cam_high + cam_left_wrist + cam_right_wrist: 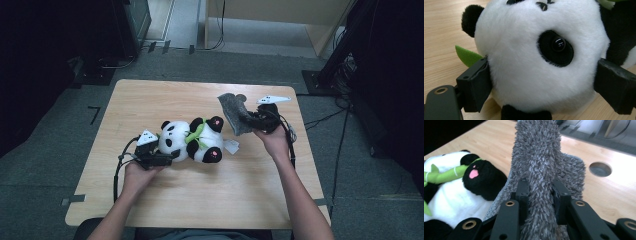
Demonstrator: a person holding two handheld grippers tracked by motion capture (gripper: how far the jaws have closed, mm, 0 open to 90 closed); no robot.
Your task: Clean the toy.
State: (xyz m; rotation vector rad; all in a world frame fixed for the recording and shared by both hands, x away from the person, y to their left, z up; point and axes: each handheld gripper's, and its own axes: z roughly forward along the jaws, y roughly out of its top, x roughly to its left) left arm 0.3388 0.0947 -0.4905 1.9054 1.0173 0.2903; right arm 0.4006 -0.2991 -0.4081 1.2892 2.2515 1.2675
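1. Panda (192, 140) lies on its back at mid-table (200, 195), head toward the left gripper (159, 159).
2. Left gripper: jaws wide apart, flanking the panda's head; whether the pads press on the fur cannot be told.
3. Right gripper (248, 120): jaws clamped on a grey cloth (234, 113), held above the table right of the panda's feet.

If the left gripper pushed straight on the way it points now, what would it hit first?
The panda plush: its white head already sits between the left gripper's wide jaws, so almost any advance would press into it. Whether the pads touch the fur already is hard to judge.
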